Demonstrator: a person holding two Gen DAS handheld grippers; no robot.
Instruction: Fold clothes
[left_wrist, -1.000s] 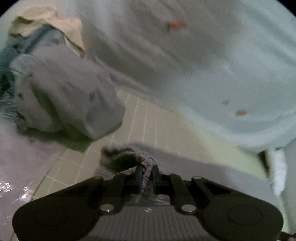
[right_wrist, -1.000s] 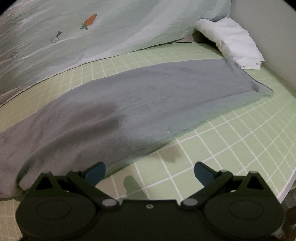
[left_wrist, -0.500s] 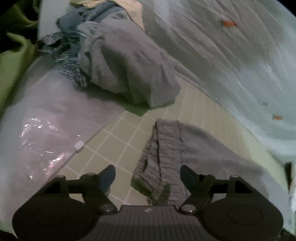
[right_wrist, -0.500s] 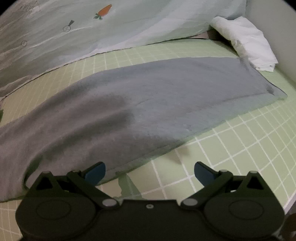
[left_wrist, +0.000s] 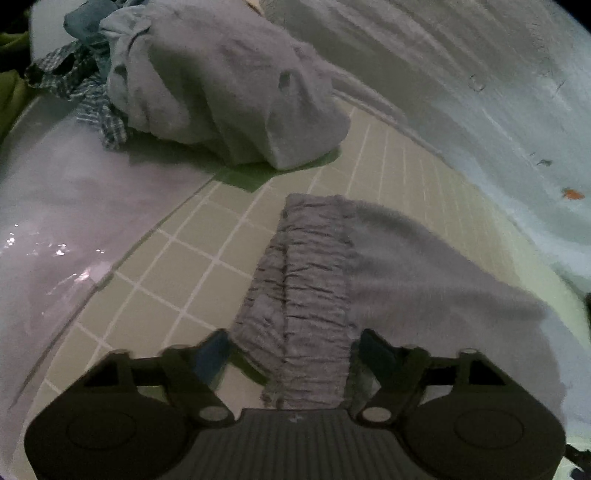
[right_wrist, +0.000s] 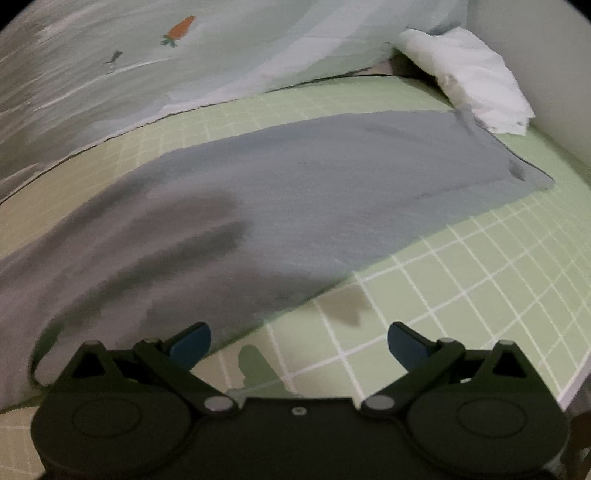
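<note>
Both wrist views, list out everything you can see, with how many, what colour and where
grey trousers: one, grey, spread flat along the green grid mat; ribbed waistband lies between the left gripper's fingers
green grid mat: one, light green with white lines, under the trousers
quilt: one, pale blue-green with small carrot prints, behind the mat
white cloth: one, white, crumpled at the mat's far right corner
clothes pile: one heap, grey on top with blue and checked pieces, far left of the mat
clear plastic sheet: one, shiny, left of the mat
left gripper: one, black with blue pads, open over the waistband
right gripper: one, black with blue pads, open, at the trousers' near edge
</note>
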